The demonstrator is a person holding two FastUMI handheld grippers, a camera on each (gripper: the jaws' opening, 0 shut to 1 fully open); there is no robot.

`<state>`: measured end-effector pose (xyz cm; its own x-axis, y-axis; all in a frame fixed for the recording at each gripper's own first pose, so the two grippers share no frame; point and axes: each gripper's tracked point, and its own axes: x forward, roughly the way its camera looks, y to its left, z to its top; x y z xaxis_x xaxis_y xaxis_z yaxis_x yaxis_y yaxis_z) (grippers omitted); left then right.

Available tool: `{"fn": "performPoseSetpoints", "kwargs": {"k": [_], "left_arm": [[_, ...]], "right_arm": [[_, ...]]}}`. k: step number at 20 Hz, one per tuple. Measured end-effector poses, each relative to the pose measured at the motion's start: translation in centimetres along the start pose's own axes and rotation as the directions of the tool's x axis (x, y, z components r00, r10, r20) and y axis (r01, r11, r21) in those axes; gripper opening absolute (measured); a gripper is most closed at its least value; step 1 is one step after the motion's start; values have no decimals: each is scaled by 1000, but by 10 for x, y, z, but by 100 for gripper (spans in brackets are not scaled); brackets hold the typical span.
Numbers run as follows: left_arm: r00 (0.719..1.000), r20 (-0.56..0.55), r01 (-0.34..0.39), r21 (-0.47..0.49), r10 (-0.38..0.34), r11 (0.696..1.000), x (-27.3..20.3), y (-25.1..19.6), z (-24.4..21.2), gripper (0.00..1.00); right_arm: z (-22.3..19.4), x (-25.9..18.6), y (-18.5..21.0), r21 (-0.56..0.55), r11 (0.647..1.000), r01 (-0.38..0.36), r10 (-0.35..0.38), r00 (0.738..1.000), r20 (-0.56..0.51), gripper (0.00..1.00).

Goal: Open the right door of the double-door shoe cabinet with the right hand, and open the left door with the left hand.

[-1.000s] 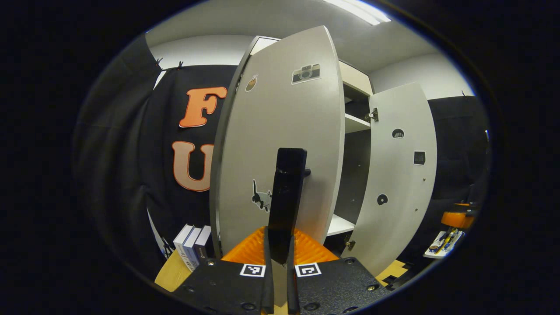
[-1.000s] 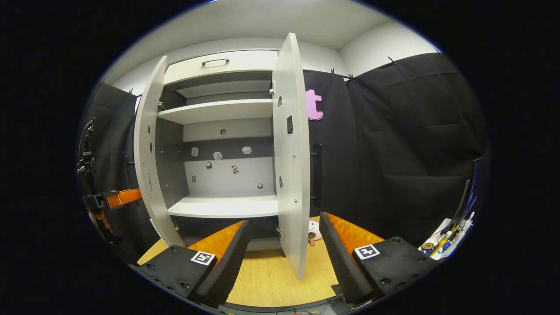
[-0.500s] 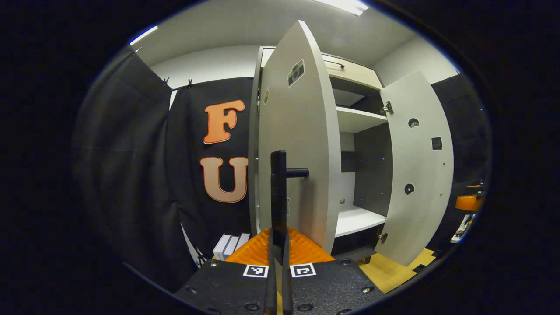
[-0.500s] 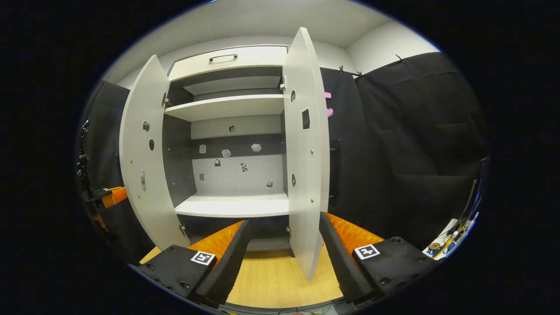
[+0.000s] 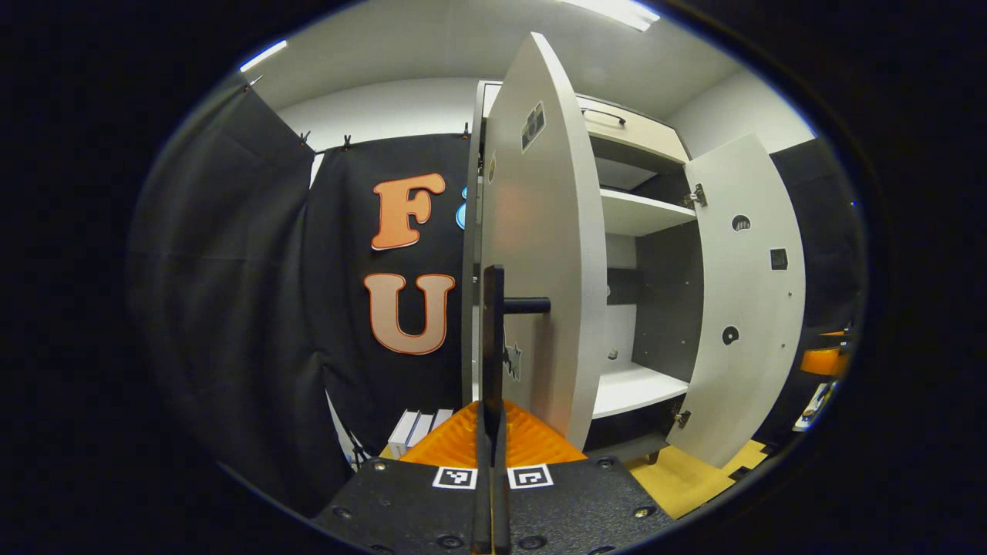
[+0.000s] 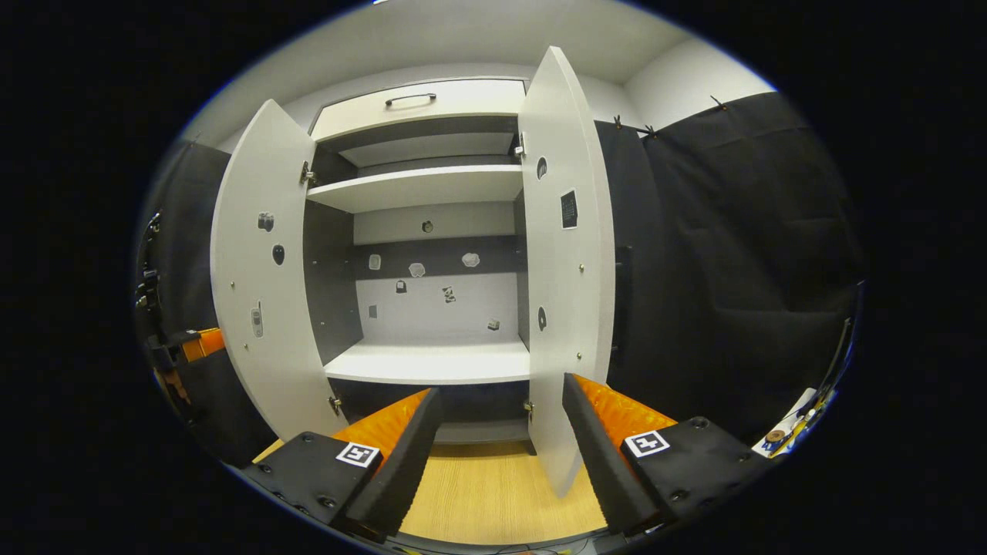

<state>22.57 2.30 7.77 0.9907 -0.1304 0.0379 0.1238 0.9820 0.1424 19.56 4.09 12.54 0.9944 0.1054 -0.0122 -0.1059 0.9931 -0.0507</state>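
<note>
Both doors of the shoe cabinet (image 6: 420,146) stand wide; most of the job looks done.

Right door (image 6: 567,285): swung out, edge toward you in the right gripper view. Your right claw (image 6: 497,439) is spread wide with nothing in it, its fingers either side of the door's lower edge but not pressing it. That half reads as finished and let go.

Left door (image 5: 536,254): swung well out, near edge-on in the left gripper view. Your left claw (image 5: 491,432) is closed tight on the dark bar handle (image 5: 493,339), which stands upright between the fingers, its peg running across to the door face. What is left, by my reading: ease the left door a little farther if you want it to match, then release the handle and draw back.

In the left gripper view the right door (image 5: 744,308) hangs open beyond the shelves.

Surface and room: the cabinet sits on a pale wood floor (image 6: 486,501). Inside, a white lower shelf (image 6: 432,362) and an upper shelf (image 6: 420,189), both bare; small stickers dot the back panel and door insides. A drawer with a dark handle (image 6: 410,98) sits above. Black cloth walls either side. A few boxes or books (image 5: 420,428) stand at the foot of the cloth, left of the left door. White ceiling with a strip light (image 5: 617,11).
</note>
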Motion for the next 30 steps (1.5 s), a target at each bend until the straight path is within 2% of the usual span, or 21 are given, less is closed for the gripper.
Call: {"fn": "performPoseSetpoints", "kwargs": {"k": [1, 13, 19, 29, 30], "left_arm": [[1000, -1, -4, -6, 4, 1000, -1, 1, 0, 1], [998, -10, -56, -14, 56, 998, -1, 24, -3, 1], [998, -6, -59, -46, 59, 997, -5, 27, -2, 1], [986, -66, -157, -102, 151, 982, -46, 35, -12, 0], [985, -68, -163, -98, 157, 982, -51, 35, -12, 0]], "right_arm": [[0, 0, -1, 1, 1000, 2, -2, 1000, 1, 92], [-2, 1, -5, -14, 1000, 7, -8, 1000, -13, 92], [-2, 2, -8, -17, 1000, 17, -17, 1000, -17, 92], [-2, 5, -12, -20, 999, 31, -32, 999, -17, 92], [-2, 5, -12, -21, 999, 32, -32, 999, -18, 100]]}}
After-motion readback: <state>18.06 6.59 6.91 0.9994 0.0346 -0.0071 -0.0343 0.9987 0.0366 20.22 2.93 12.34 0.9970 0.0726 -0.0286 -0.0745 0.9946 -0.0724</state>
